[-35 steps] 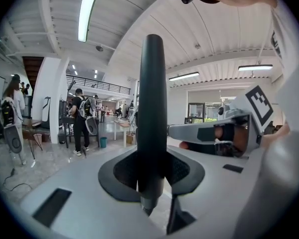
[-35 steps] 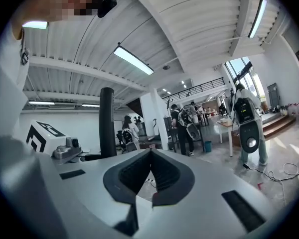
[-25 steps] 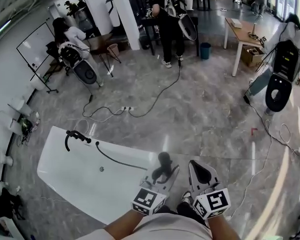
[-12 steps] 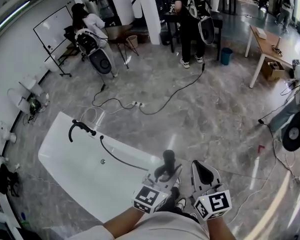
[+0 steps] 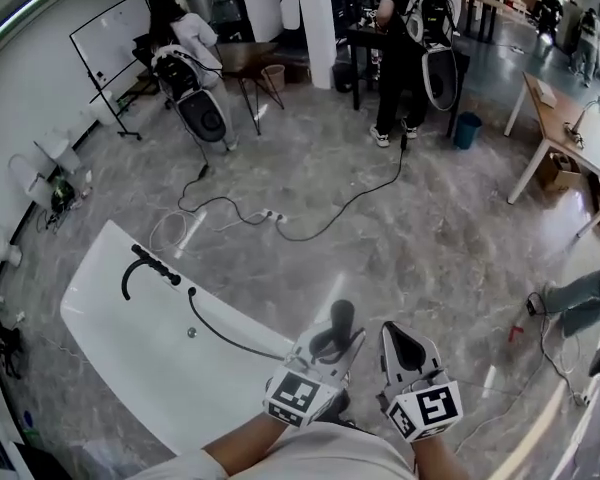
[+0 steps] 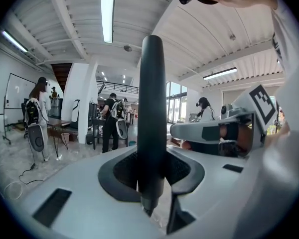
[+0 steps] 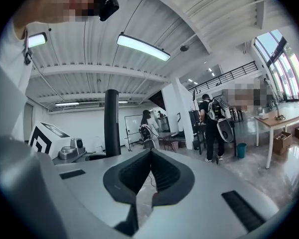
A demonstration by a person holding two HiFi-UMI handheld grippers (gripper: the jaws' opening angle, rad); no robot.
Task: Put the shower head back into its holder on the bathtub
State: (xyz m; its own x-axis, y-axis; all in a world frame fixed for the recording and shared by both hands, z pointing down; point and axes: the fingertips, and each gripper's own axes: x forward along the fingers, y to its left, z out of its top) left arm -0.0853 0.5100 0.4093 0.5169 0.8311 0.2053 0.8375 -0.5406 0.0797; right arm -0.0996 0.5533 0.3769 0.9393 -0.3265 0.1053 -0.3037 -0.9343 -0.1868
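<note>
In the head view my left gripper is shut on the black shower head, which stands upright between its jaws. A black hose runs from it to the white bathtub at the lower left. The tub's black faucet and holder sit on its far rim, well away from both grippers. In the left gripper view the dark handle is clamped between the pads. My right gripper is close beside the left. Its jaws are shut on nothing.
Cables and a power strip lie on the marble floor beyond the tub. People with backpack rigs stand at the back near a seated person. A whiteboard stands at the left, a wooden table and blue bin at the right.
Both grippers have travelled together with the shower head still held. The view has swung, so the tub now sits further left and the people at the back have shifted right.
</note>
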